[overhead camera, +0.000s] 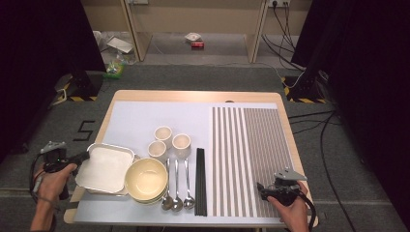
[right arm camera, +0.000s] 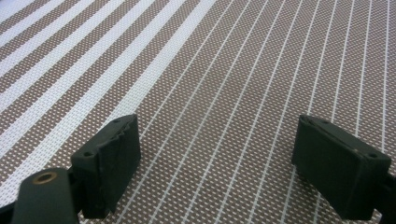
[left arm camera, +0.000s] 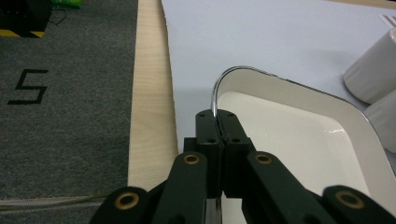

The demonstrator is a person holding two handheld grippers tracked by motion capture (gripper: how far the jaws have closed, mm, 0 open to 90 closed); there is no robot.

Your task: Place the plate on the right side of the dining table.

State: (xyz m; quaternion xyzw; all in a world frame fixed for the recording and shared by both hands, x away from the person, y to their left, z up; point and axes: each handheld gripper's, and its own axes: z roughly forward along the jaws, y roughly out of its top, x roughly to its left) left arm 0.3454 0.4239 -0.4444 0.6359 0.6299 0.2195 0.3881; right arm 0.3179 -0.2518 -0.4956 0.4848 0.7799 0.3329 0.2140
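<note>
Black fingers (left arm camera: 215, 135) of the left gripper (overhead camera: 83, 156) clench the tray (overhead camera: 104, 169) by its rim, at the desk's (overhead camera: 193, 95) left edge beside the bowl (overhead camera: 146, 180), probably to lift it. Right of the bowl, the right gripper (overhead camera: 263, 191) hovers released over the striped mat (overhead camera: 251, 154).

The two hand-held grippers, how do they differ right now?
The left hand-held gripper is shut on the white tray's metal rim, at the table's left edge; the right hand-held gripper stands open and empty over the striped placemat. Both have black jaws and are each held in a hand.
</note>
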